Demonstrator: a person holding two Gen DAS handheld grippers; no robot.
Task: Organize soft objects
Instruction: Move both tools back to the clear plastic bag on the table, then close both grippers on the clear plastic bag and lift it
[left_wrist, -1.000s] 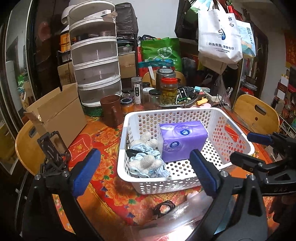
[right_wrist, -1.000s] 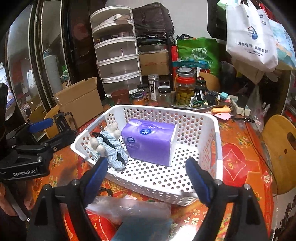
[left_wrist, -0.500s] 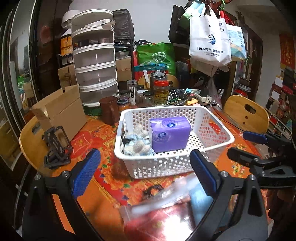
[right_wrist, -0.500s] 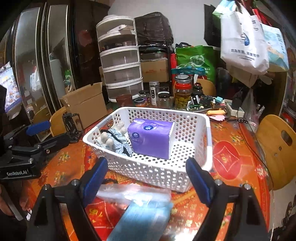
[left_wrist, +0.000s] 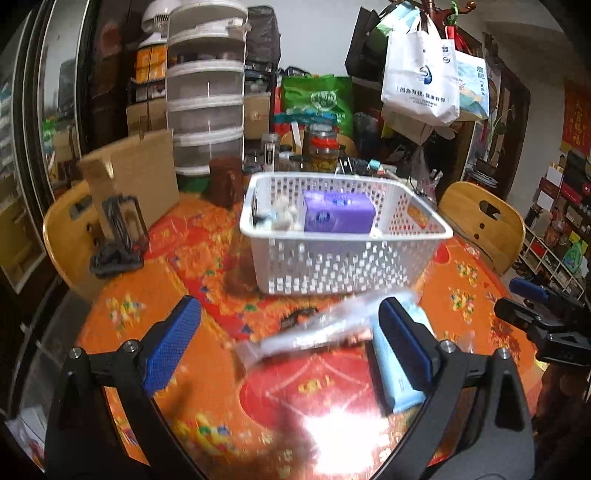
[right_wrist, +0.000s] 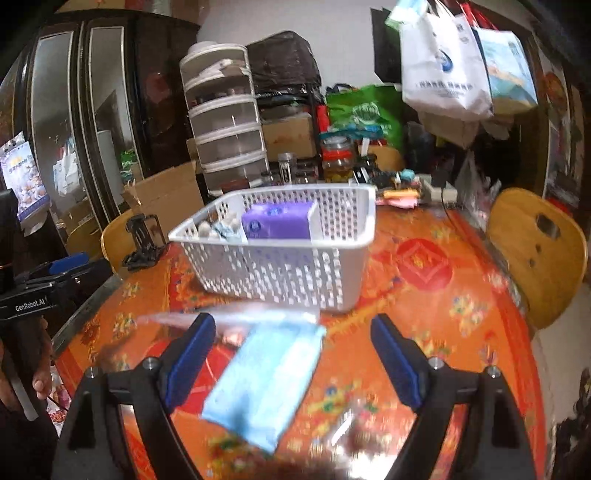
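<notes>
Centrally on the orange and red patterned tablecloth (left_wrist: 155, 317), a white perforated plastic basket (left_wrist: 343, 266) is seen, with a purple wrapped tissue pack (left_wrist: 338, 216) standing inside it and a bundle of white and pale blue soft items (left_wrist: 280, 219) tucked against the pack's left side. Nearer the cameras, a light blue soft pack in a clear plastic wrapper (right_wrist: 262, 376) is laid flat on the cloth, just in front of the basket and apart from it; its outline is blurred.

The left gripper (left_wrist: 290, 347) is held low over the table with its blue-padded fingers (left_wrist: 171, 347) spread wide, and nothing is clasped between them; the blue pack is partly hidden behind its right finger. The right gripper (right_wrist: 291, 358) is likewise held with its fingers (right_wrist: 397, 362) spread wide apart, the blue pack lying between them on the left side, below the pads; whether it is touched cannot be told. A brown cardboard box (left_wrist: 136, 177) and a black folding stand (left_wrist: 118, 236) are seen left of the basket.
</notes>
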